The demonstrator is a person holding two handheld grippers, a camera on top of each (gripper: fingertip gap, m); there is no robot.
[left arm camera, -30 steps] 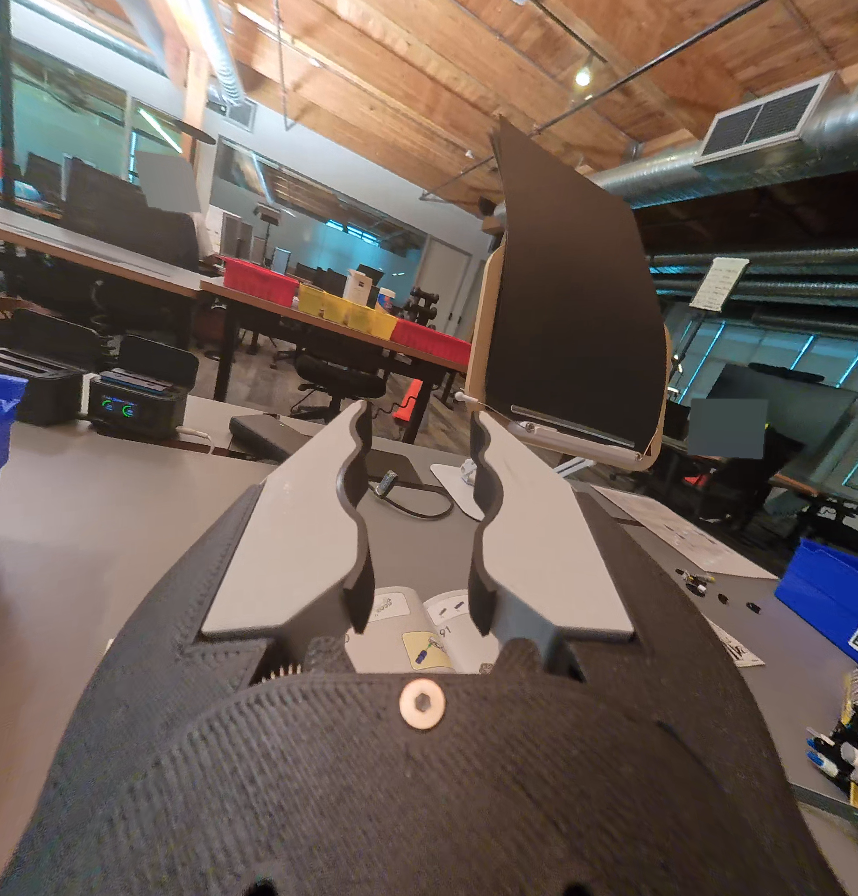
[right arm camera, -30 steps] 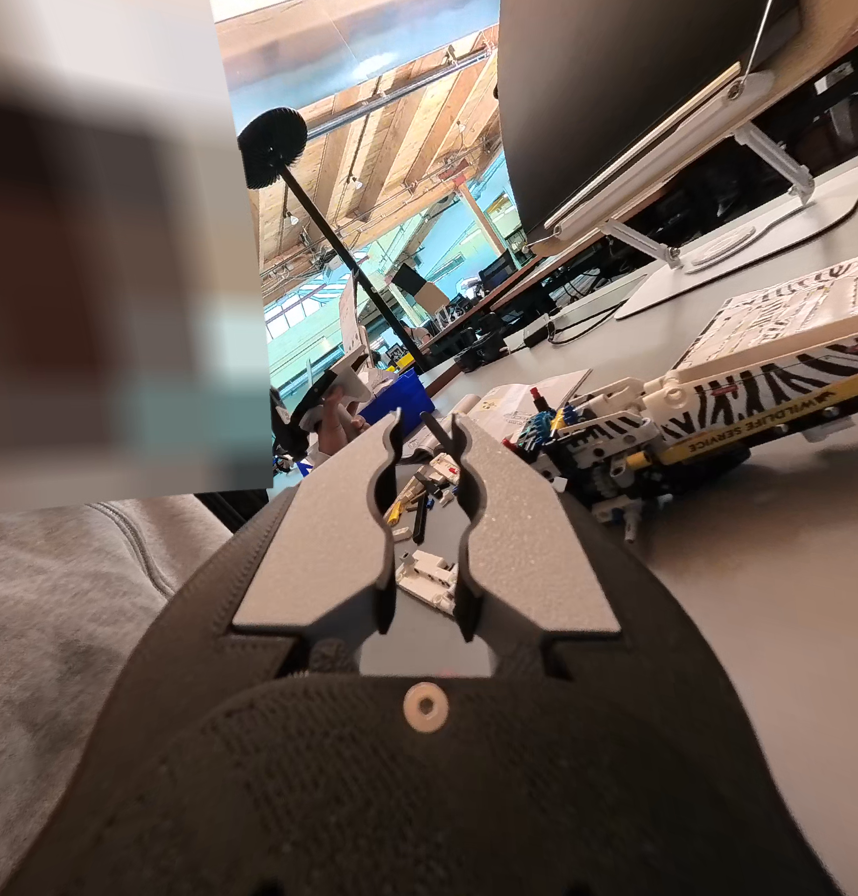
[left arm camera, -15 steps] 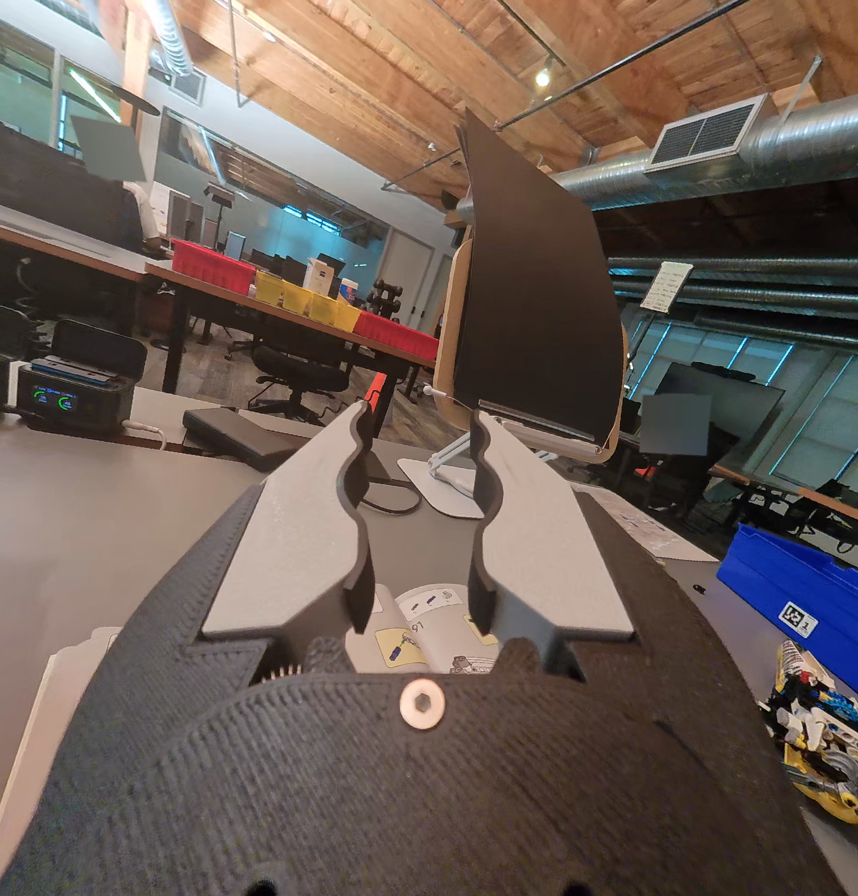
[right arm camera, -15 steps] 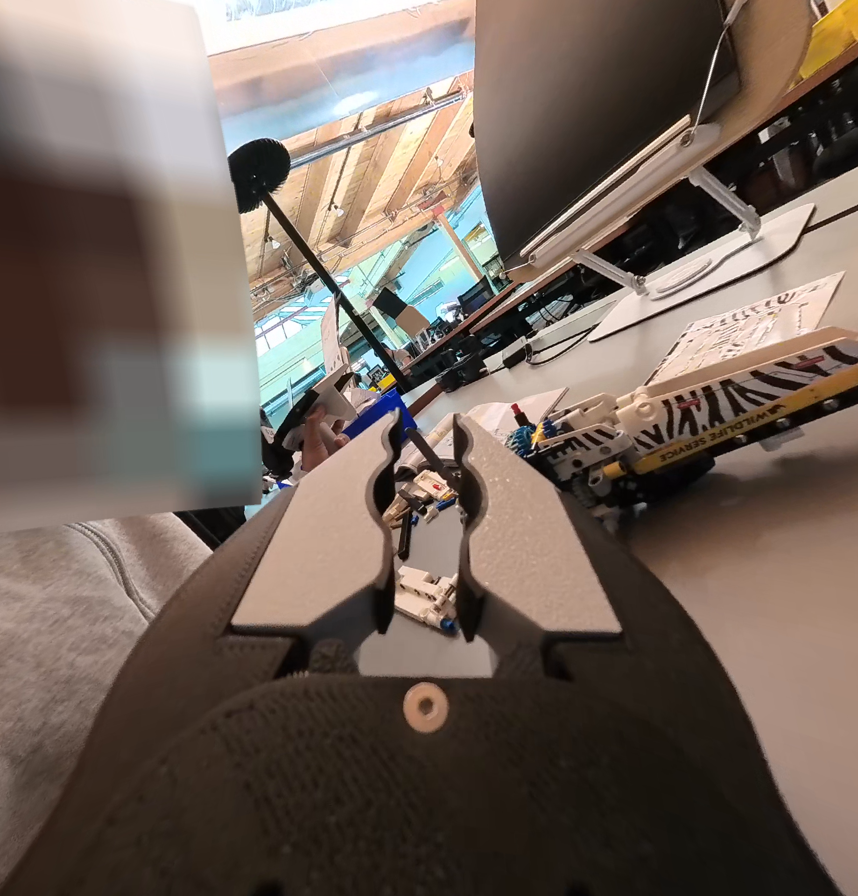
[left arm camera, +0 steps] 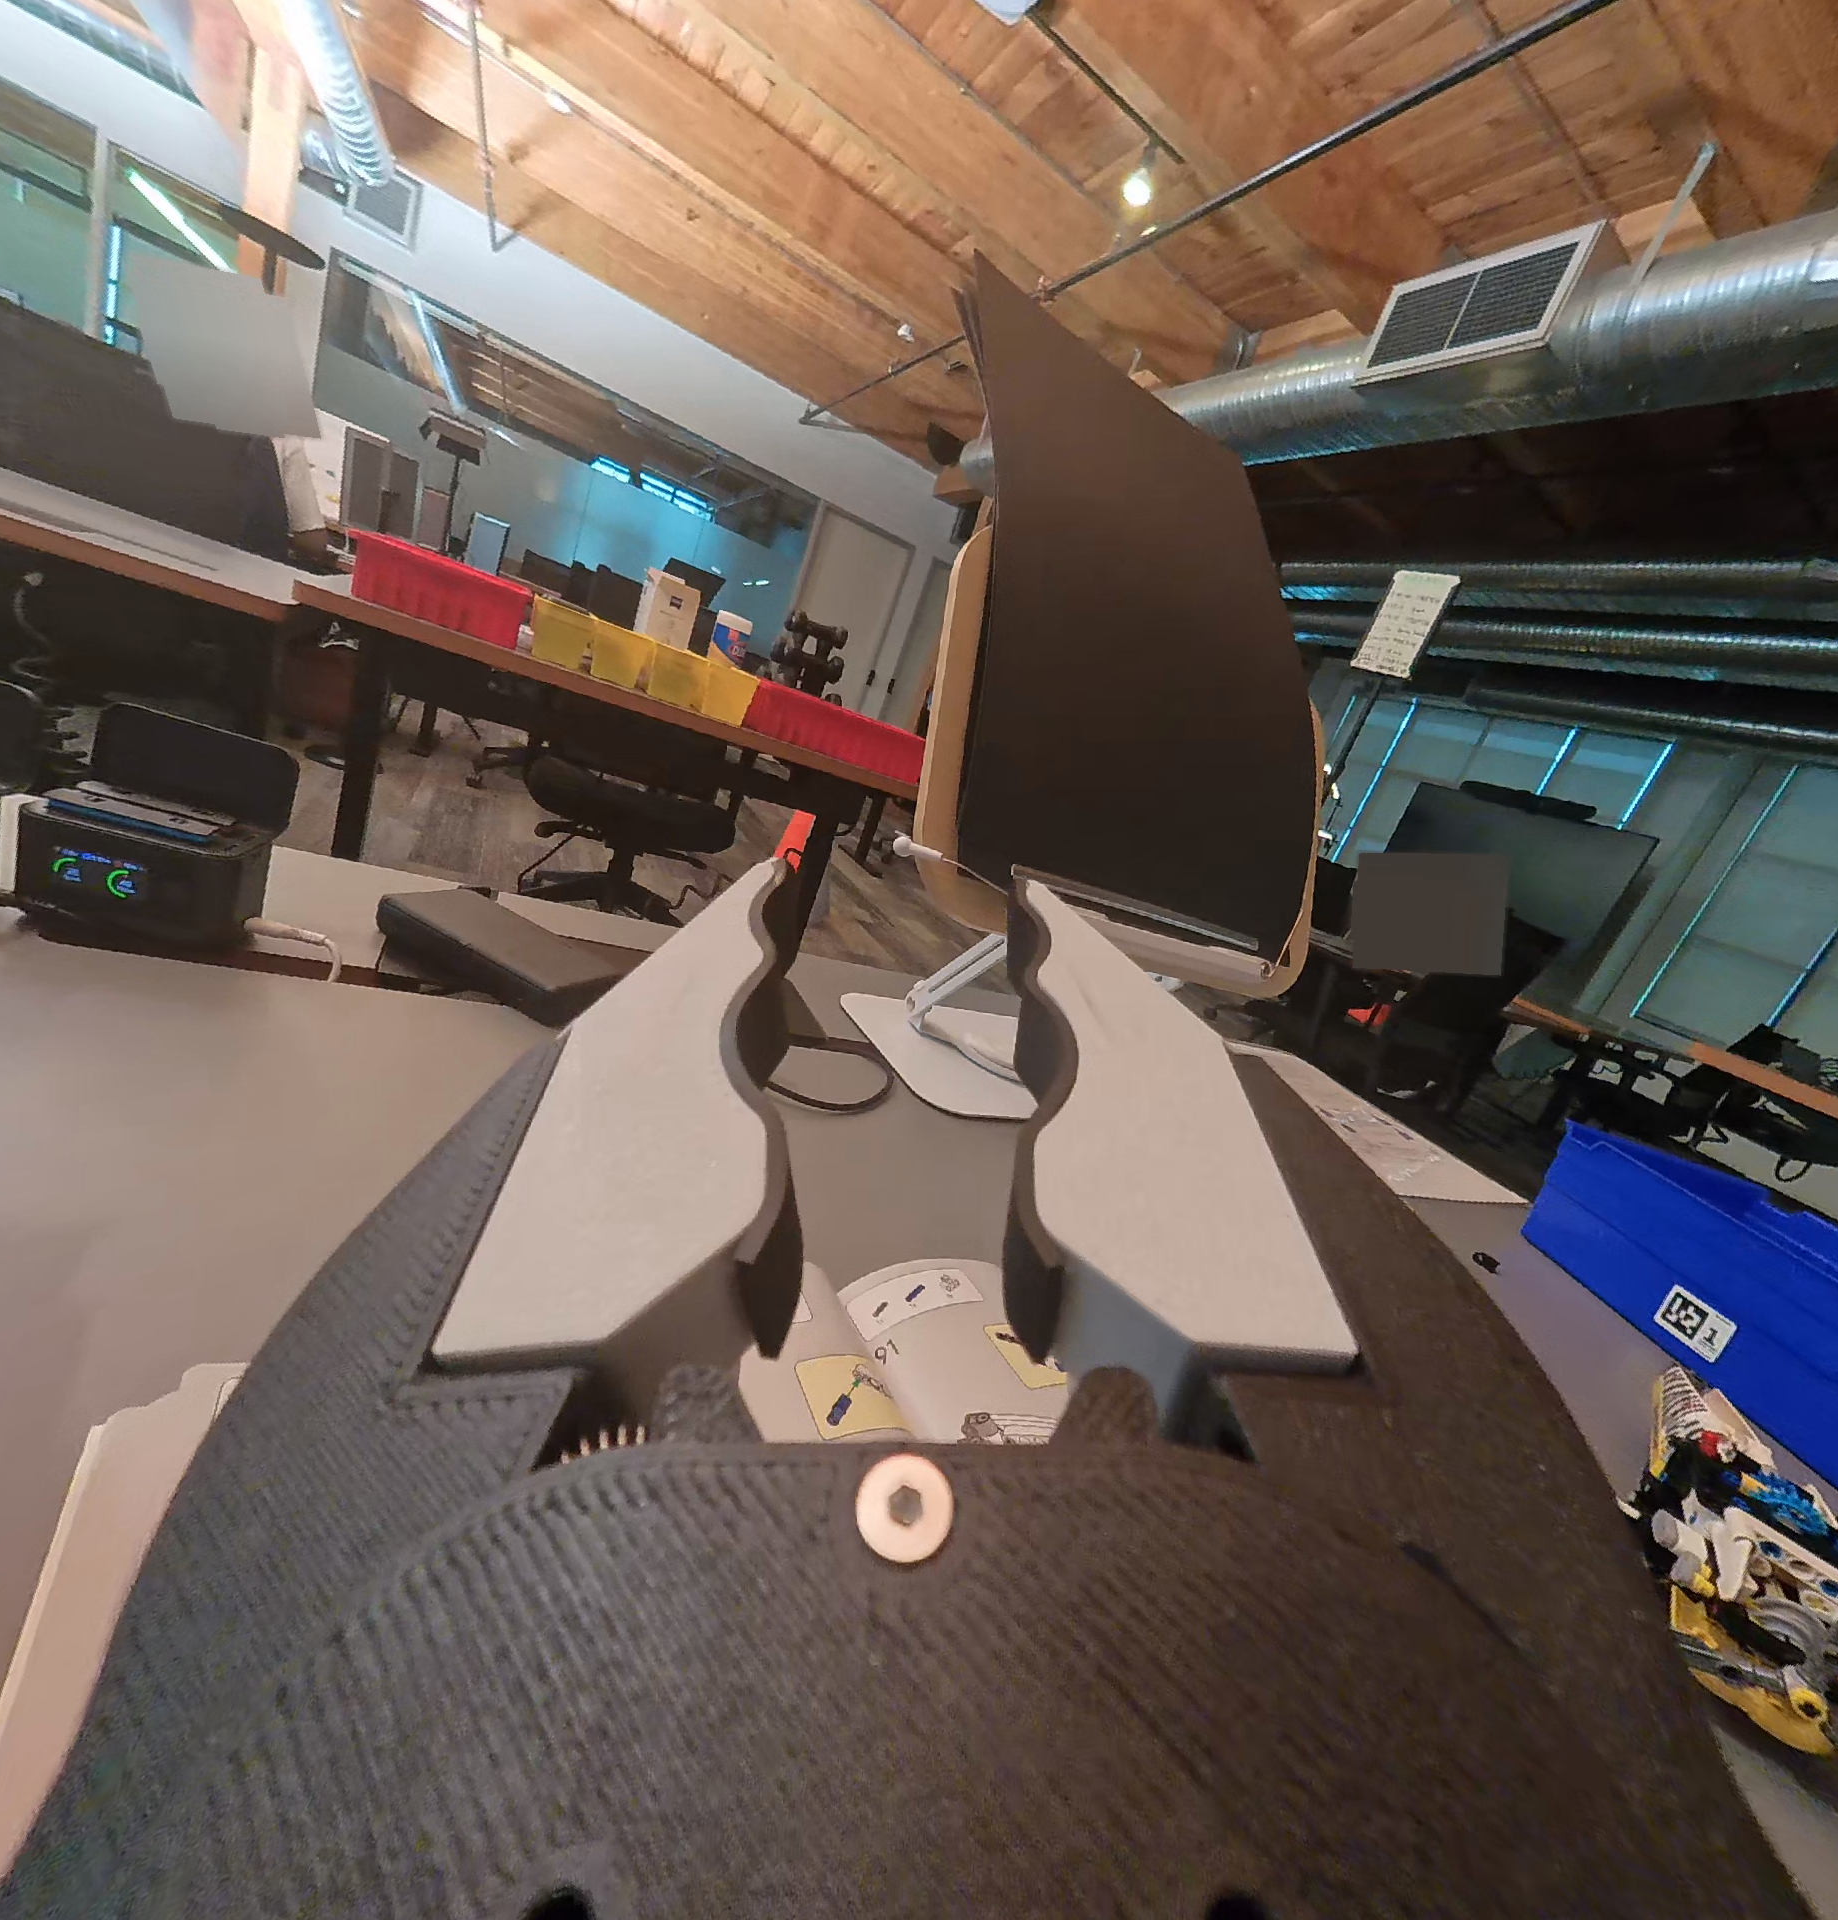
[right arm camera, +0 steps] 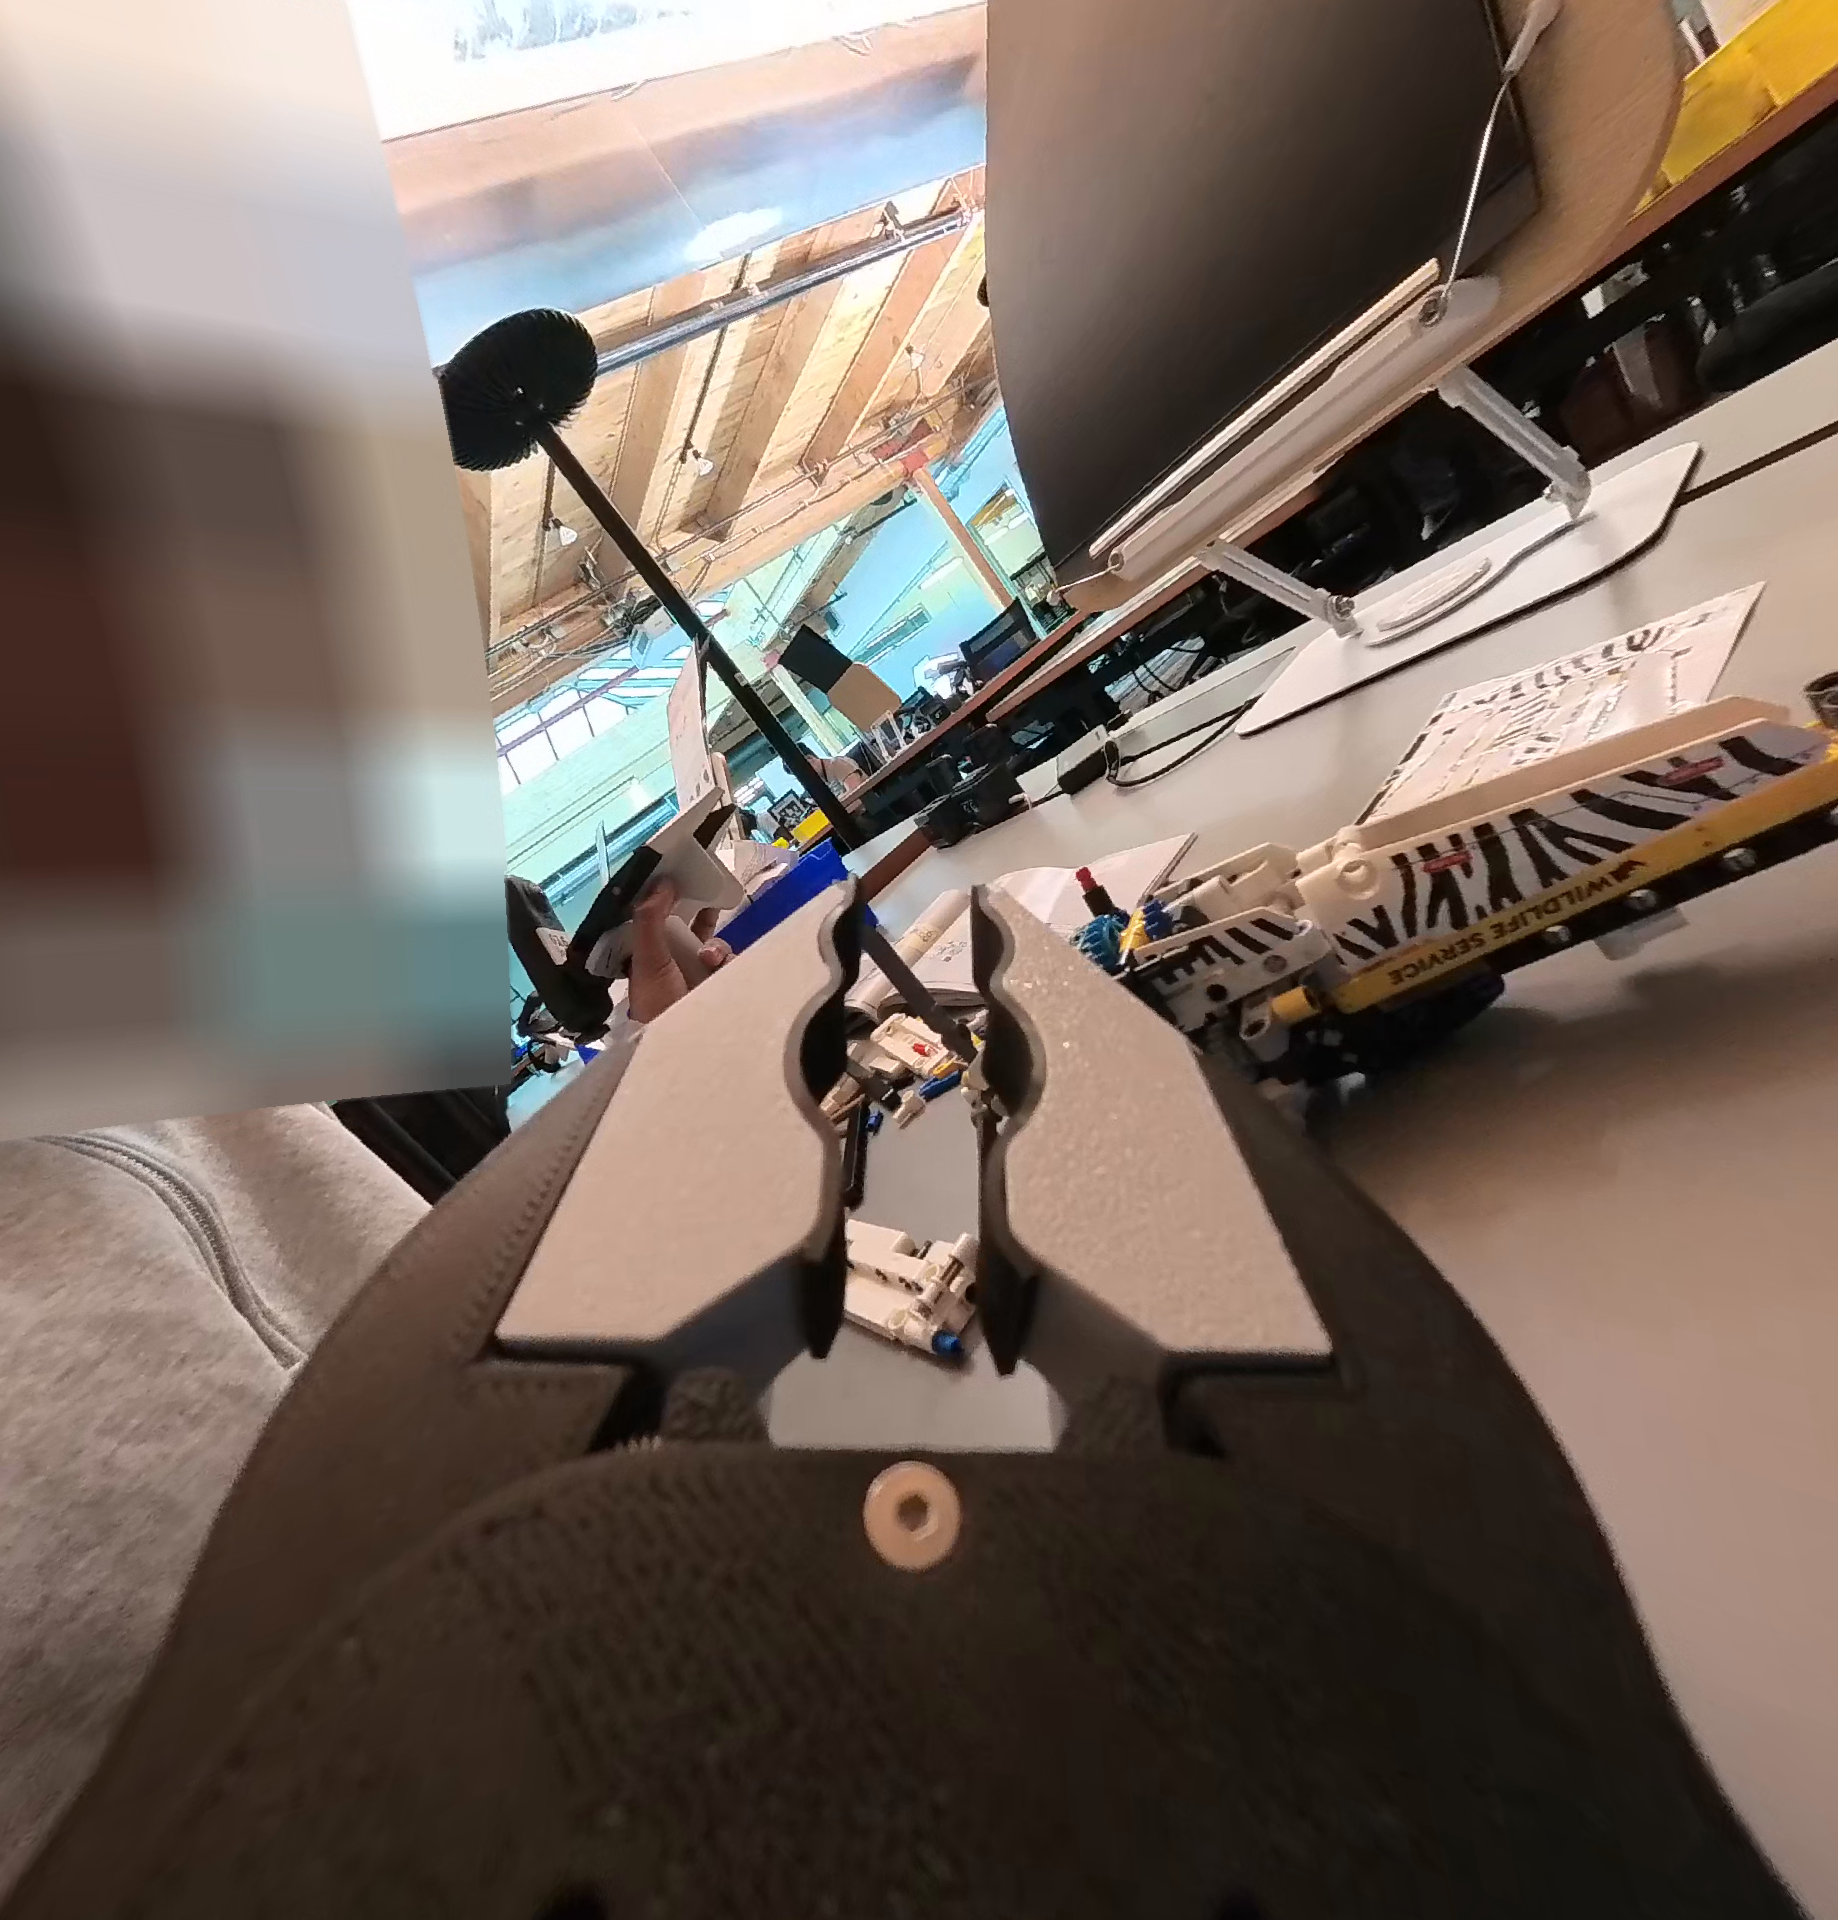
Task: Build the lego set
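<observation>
Lego pieces are lying loose on the desk (right arm camera: pixel 1517 1195) right under the right tongs (right arm camera: pixel 910 914), whose jaws are standing at a narrow gap with nothing gripped; a small white sub-assembly (right arm camera: pixel 910 1294) is showing through the slot, and it is sitting nearer the tongs' base than a second ago, so the right side is creeping forward over the parts pile. Just beyond, more small white and blue bits (right arm camera: pixel 899 1049) are scattering toward the zebra-striped vehicle (right arm camera: pixel 1497 894), the partly built model, which is resting on the desk to the right and sliding closer into frame. Its yellow side strip is carrying printed lettering, and a striped sticker sheet (right arm camera: pixel 1580 691) is lying behind it, near the monitor stand (right arm camera: pixel 1455 592).

On the other side, the left tongs (left arm camera: pixel 899 894) are hanging wide and empty above the open instruction booklet (left arm camera: pixel 915 1351), with numbered step diagrams peeking between the fingers. That view is swinging right compared with a moment back: the model (left arm camera: pixel 1756 1558) is now coming in at the lower right edge, beside a blue bin (left arm camera: pixel 1725 1278) wearing a square coded tag. That is looking like a check of the booklet step before the next piece gets picked. Farther off, a black monitor (left arm camera: pixel 1123 675) is towering over it all.
</observation>
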